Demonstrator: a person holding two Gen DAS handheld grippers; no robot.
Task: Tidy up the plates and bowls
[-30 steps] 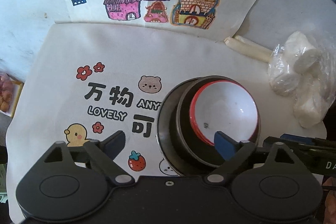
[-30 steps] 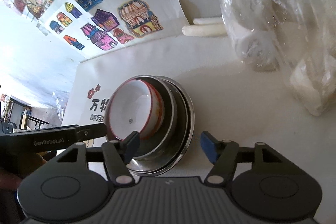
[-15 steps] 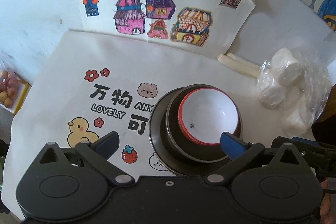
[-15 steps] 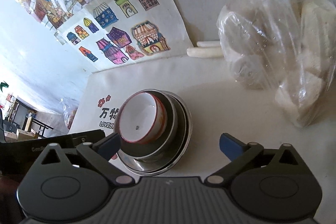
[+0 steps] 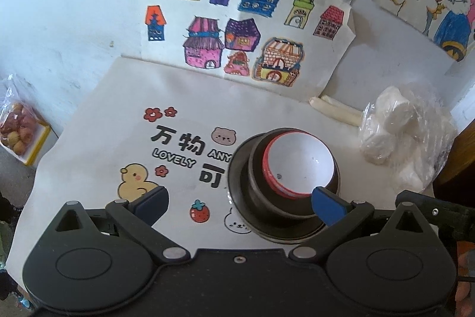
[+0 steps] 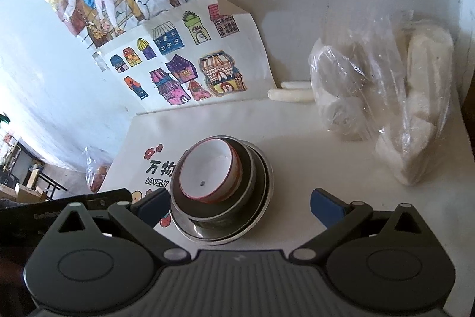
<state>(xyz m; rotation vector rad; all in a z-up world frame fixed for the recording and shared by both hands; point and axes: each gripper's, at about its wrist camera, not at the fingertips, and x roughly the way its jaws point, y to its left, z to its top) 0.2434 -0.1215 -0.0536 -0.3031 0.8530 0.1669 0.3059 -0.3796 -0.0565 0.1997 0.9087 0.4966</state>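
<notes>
Apparently the stacking is done, as far as we can judge: from the left wrist we see a white bowl with a red rim [image 5: 299, 165] nested in a dark metal bowl [image 5: 261, 198], which sits on a steel plate [image 5: 237, 177] on the printed cloth [image 5: 118, 115]. Our left gripper [image 5: 240, 202] hangs above them, spread wide and holding nothing. From the right wrist, the same stack stands near a clear bag of white buns [image 6: 383, 115], and the white bowl holds nothing we can make out. Our right gripper [image 6: 239, 202] is likewise fully parted and empty, its left pad just beside the stack; no other dishes show.
</notes>
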